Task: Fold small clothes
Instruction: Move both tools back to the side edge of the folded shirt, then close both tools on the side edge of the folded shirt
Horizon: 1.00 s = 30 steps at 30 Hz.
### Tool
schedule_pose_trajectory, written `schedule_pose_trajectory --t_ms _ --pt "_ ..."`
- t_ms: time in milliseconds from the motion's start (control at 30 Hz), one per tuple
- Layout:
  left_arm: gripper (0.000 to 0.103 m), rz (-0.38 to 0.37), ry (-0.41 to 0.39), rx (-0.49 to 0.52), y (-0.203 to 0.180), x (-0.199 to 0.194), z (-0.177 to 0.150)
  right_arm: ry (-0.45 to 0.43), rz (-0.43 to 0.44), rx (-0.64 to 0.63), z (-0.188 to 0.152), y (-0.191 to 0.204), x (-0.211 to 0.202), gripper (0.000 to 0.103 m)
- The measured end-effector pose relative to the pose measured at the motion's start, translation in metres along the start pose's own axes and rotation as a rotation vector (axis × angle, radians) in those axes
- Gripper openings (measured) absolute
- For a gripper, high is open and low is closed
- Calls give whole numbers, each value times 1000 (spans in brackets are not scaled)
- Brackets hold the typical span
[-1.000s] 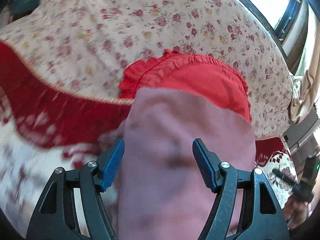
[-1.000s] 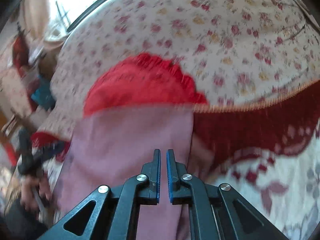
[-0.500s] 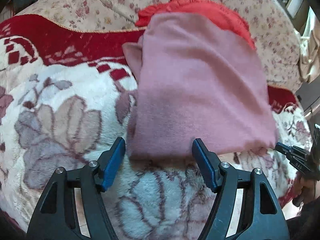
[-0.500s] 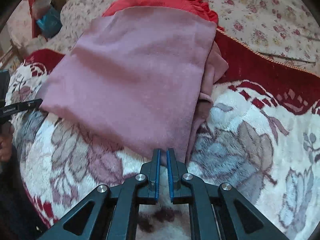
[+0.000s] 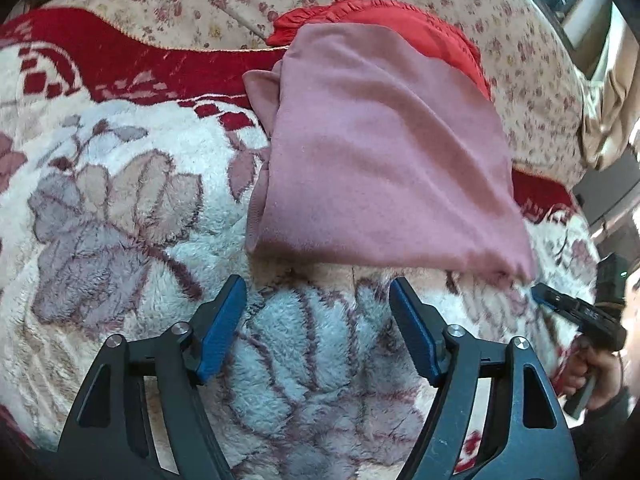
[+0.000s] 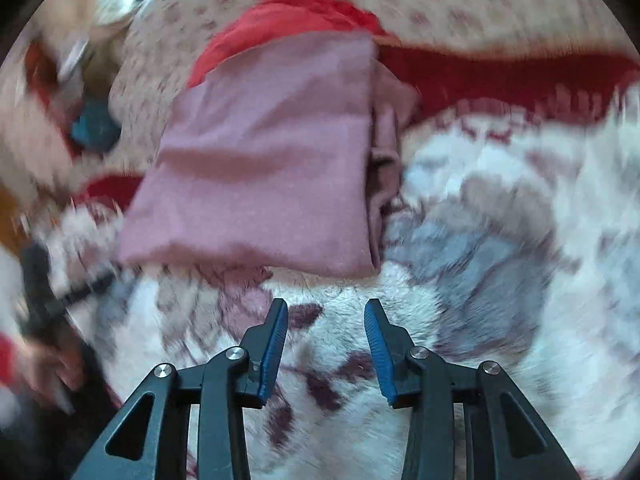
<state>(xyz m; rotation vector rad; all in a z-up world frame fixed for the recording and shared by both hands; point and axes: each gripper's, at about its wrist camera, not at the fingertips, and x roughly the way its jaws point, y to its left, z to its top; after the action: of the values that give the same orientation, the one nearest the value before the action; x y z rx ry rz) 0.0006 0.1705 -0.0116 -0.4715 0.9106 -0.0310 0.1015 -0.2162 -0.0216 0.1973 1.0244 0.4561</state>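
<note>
Pink garment (image 5: 380, 160) lies folded into a rough rectangle on the fleece blanket (image 5: 120, 220), a plush cream cover with grey-mauve flower print and a dark red border. The garment's far edge overlaps a red frilled cloth (image 5: 400, 20), which lies against the floral-print bedding (image 5: 520, 60) behind it. Along one side of the fold, loose layers of the same pink fabric stick out past the top layer; in the right wrist view these sit on the right side of the garment (image 6: 260, 168).

Left gripper (image 5: 318, 300): jaws spread wide, released, holding nothing. It hangs over the blanket just short of the garment's near edge, not touching it.

Right gripper (image 6: 326, 320): jaws parted, empty, likewise just short of the near edge, over the blanket (image 6: 480, 260). This view is motion-blurred; fine detail is not readable.

In the left wrist view the right gripper (image 5: 576, 314) appears at the frame's right edge, near the garment's near corner.
</note>
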Motion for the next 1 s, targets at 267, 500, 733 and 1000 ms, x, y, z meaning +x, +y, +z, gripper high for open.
schedule_pose_trajectory --t_ms 267,500,733,1000 --pt "89 -89 -27 -86 9 7 9 -81 104 283 18 -30 15 38" --pt "89 -214 -36 -204 20 21 33 -77 93 264 31 -25 23 14" --pt "85 -356 -24 -333 38 18 38 -115 85 236 29 -28 8 10" --pt "84 -421 -4 -423 50 18 39 -84 81 238 27 -26 16 10"
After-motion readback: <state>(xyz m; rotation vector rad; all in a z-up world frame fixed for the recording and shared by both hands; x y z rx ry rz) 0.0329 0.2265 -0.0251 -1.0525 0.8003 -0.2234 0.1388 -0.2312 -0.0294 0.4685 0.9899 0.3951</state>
